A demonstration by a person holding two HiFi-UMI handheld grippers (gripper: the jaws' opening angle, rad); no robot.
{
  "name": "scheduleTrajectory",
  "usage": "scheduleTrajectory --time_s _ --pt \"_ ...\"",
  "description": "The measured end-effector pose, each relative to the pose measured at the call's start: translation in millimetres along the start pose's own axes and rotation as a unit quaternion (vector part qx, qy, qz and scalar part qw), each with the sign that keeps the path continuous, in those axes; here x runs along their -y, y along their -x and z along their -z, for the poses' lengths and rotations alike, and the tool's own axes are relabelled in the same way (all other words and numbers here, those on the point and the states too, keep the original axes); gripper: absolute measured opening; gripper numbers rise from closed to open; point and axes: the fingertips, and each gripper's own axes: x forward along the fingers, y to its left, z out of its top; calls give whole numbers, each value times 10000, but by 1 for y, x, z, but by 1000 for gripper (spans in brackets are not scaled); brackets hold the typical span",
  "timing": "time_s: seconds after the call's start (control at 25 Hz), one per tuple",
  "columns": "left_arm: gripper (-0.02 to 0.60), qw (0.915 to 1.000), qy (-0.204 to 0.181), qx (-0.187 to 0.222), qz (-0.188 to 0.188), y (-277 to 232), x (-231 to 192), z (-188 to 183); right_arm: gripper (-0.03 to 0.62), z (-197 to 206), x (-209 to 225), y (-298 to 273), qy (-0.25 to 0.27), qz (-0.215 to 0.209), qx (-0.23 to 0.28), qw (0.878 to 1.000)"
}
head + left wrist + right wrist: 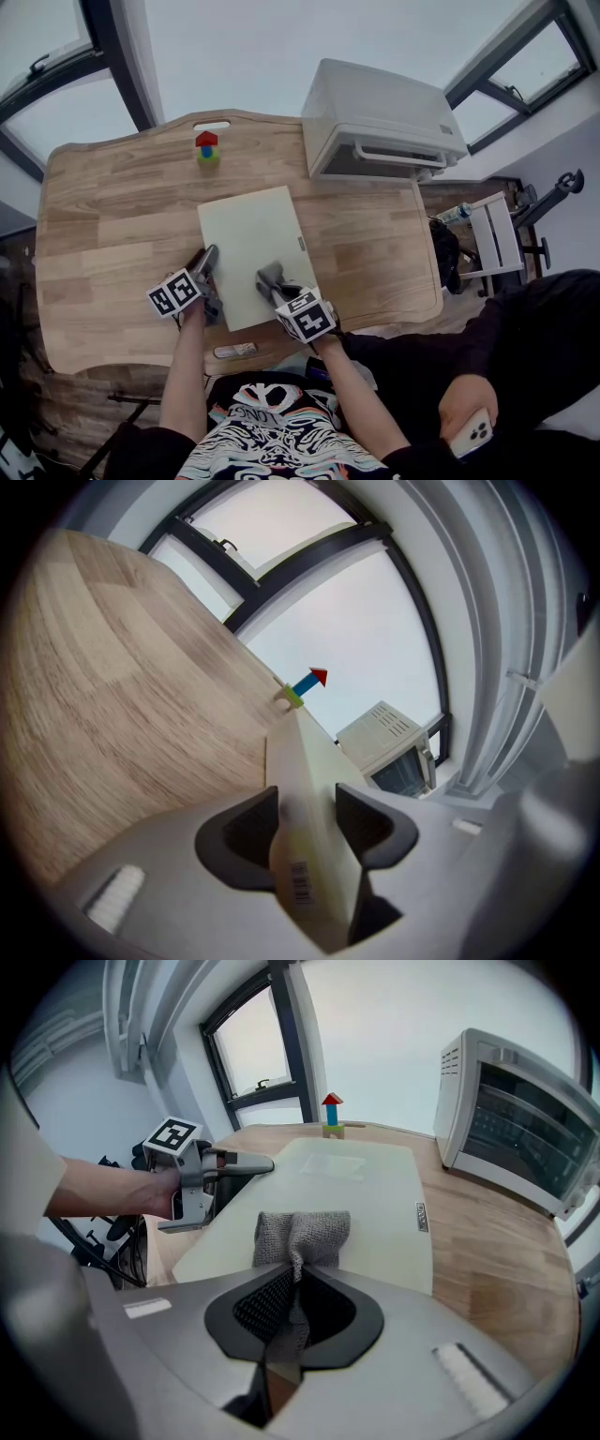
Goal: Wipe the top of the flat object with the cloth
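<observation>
The right gripper (296,1269) is clenched on a grey knitted cloth (302,1230), whose bunched free end rests on the near end of a flat board (248,234) lying on a wooden table (112,216). The left gripper (307,816) is clamped on the board's left edge close to its near corner, one dark jaw on each face

A white barcode sticker (300,883) sits on the board just inside the left gripper's jaws; its bars show, but no digits can be read. A small rectangular label (421,1217) lies near the board's right edge, its print too small to make out. Each gripper carries a cube of black-and-white square markers (174,292), which bear patterns and no words

The board is pale cream, thin, rectangular and plain-topped, with rounded corners. It lies roughly at the middle of the table, its long sides running away from the person and turned slightly to the left

Beyond its far end, near the table's back edge, stands a small stack of toy blocks (206,147), green below, blue in the middle, red on top. A white microwave oven (375,117) stands at the table's far right corner, well apart from the board
</observation>
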Motion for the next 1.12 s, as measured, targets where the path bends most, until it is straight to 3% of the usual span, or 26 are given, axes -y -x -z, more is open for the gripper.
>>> scheduleTrajectory --time_s 0.64,1.12 --pt "247 10000 15 -24 45 -1 0 1 20 11 36 13 -424 385 17 9984" --pt "241 10000 2 -38 80 0 1 2 20 9 39 12 -484 471 -26 9977"
